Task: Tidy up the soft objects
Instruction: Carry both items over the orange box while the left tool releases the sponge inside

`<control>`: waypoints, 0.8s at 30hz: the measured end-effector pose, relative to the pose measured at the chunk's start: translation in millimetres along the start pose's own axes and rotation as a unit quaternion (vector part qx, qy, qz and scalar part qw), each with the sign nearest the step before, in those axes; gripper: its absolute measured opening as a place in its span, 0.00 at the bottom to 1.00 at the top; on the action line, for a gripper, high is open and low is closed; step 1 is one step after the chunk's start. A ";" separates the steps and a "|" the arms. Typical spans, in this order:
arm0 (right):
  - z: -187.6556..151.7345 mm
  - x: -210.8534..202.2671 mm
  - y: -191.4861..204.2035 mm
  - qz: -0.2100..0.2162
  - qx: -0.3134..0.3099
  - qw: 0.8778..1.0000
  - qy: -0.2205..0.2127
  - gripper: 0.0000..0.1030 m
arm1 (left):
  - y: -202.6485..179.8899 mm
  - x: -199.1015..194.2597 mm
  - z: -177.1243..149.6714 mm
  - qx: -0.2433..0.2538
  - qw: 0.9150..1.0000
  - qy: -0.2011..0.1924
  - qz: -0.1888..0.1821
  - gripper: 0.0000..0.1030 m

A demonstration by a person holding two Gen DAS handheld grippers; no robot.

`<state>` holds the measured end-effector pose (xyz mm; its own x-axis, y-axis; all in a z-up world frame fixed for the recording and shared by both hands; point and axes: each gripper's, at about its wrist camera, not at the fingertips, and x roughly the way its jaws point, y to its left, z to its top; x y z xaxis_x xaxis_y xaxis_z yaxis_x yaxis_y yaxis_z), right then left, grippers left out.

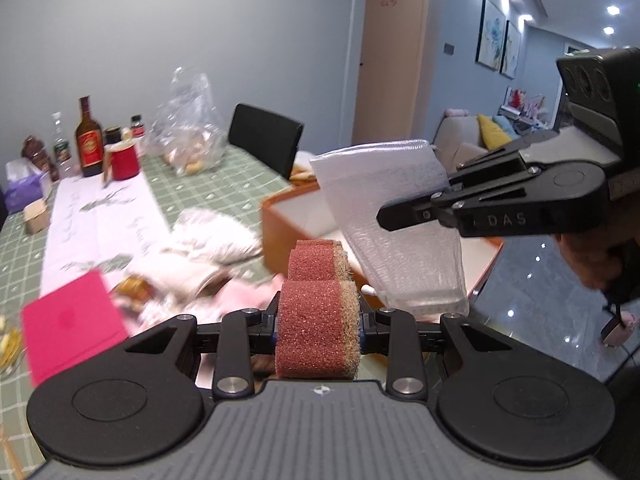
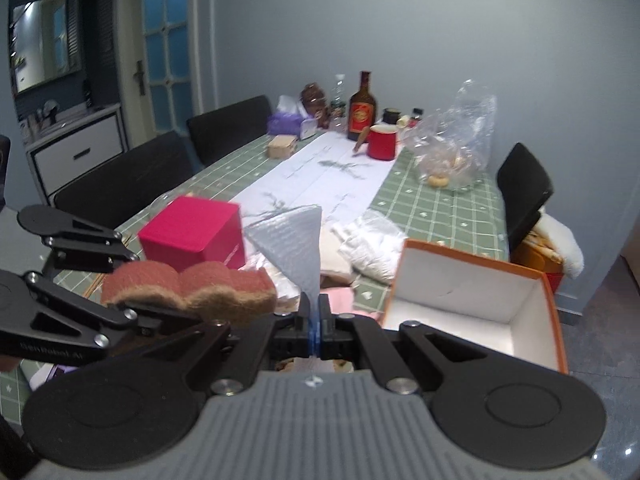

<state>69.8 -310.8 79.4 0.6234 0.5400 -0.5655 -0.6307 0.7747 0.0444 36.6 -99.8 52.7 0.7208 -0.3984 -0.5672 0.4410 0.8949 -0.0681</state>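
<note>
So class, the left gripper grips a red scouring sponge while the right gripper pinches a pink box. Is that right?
Not quite. The left gripper does grip the red scouring sponge, but the right gripper pinches a white foam pouch, not the pink box on the table. The right wrist view shows it.

Motion blur smears the white cloths (image 1: 216, 236).

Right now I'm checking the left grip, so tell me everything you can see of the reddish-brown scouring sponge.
The reddish-brown scouring sponge is a coarse, speckled, wavy-edged pad with a fuzzy tan layer on one face. The left gripper is shut on it, pads pressing both broad faces and squeezing its middle, so it stands on edge, lifted above the green checked tablecloth. Its far end points toward the orange-rimmed open box. Only the pads visibly touch it.
</note>
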 end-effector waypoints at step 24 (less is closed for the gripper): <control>-37.2 -8.5 -111.0 -0.139 0.081 0.986 0.033 0.00 | -86.1 120.8 36.6 0.013 1.000 -0.001 -0.028 0.35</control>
<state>117.3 -413.7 48.7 0.7275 0.2807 -0.6261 -0.3541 0.9352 0.0077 105.3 -232.3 20.1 0.6959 -0.4479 -0.5614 0.4937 0.8660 -0.0789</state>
